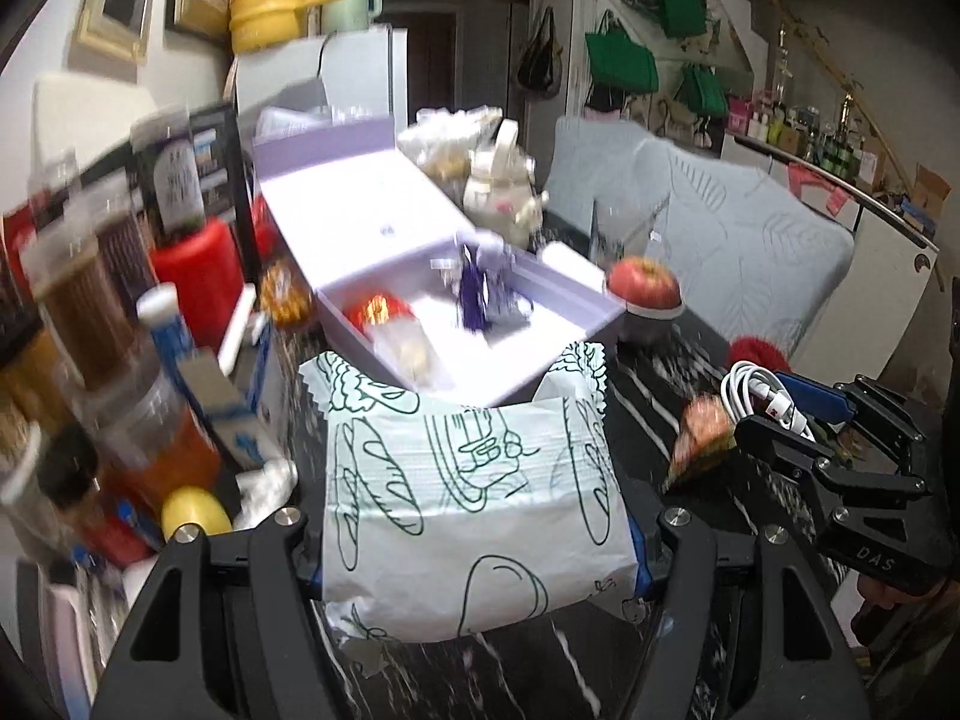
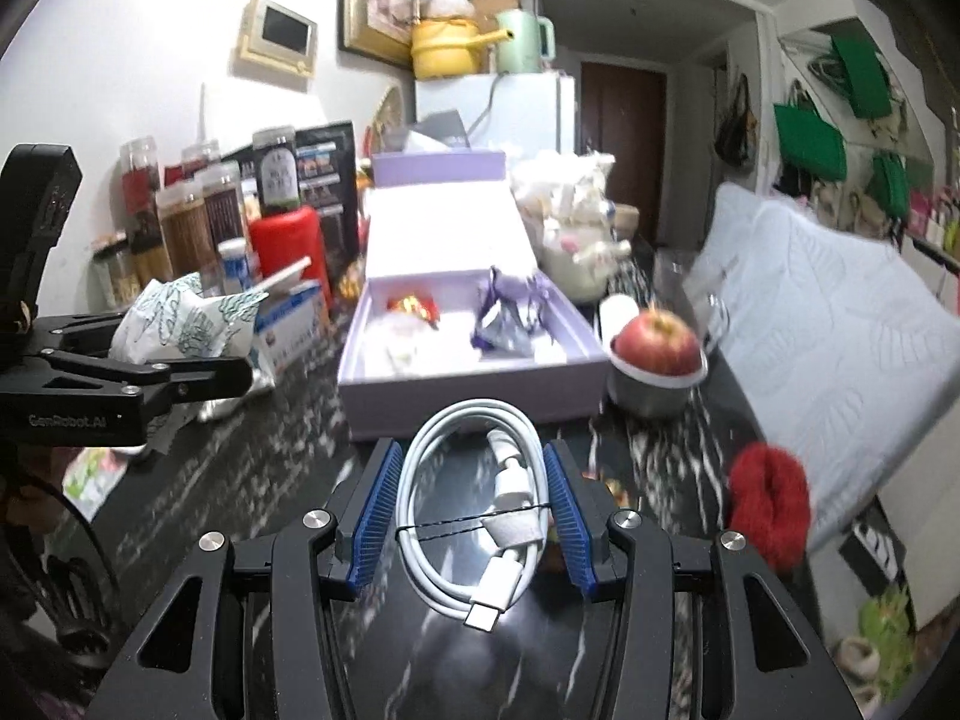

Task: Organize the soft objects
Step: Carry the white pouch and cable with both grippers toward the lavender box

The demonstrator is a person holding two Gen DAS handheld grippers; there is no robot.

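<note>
My left gripper (image 1: 477,534) is clamped on the printed white pouch (image 1: 474,492), my right gripper (image 2: 474,516) on the coiled white cable (image 2: 480,504). The open lilac box (image 2: 474,354) lies straight ahead of both, its long axis running away from my fingers, roughly equally near each hand.

**Materials and finishes on the cluttered table**

The table (image 2: 252,480) has a glossy black stone-like top with white veining. The packet (image 1: 474,492) looks like thin crinkly plastic film, matt white with green line print. The coiled cable (image 2: 474,492) is smooth white plastic with a slight sheen. Both grippers are matt black plastic with shiny metal screw heads; the right gripper's pads (image 2: 378,516) are ribbed blue rubber. The open box (image 2: 474,360) looks like matt lilac cardboard. The apple (image 2: 659,342) has glossy skin and sits in a dull metal bowl (image 2: 648,399). The red scrunchie (image 2: 771,510) is fuzzy cloth.
</note>
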